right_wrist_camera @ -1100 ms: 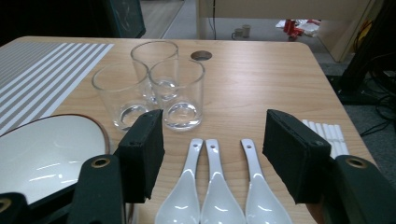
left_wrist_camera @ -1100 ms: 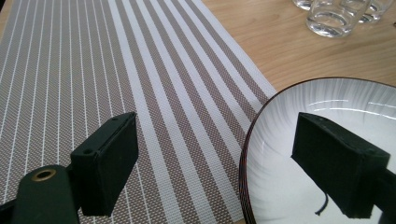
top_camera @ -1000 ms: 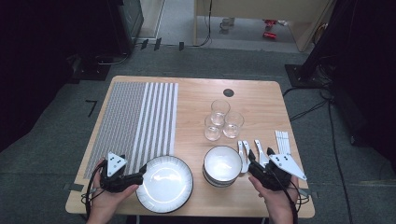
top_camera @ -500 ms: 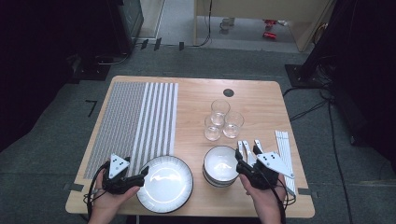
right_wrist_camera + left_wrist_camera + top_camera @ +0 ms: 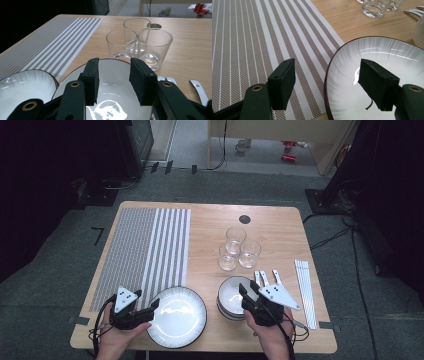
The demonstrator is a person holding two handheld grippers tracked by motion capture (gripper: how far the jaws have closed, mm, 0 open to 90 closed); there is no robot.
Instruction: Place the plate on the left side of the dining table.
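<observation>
While the left hand-held gripper [image 5: 154,305] gapes across the round white dark-rimmed plate's [image 5: 176,316] edge at lower left, the right hand-held gripper [image 5: 246,292], parted, hovers over the stacked white bowls [image 5: 230,295] at lower centre.

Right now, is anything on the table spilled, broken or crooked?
Nothing stands out. The plate, bowls and three glasses sit upright and unbroken, the mat lies flat, and nothing is spilled.
</observation>
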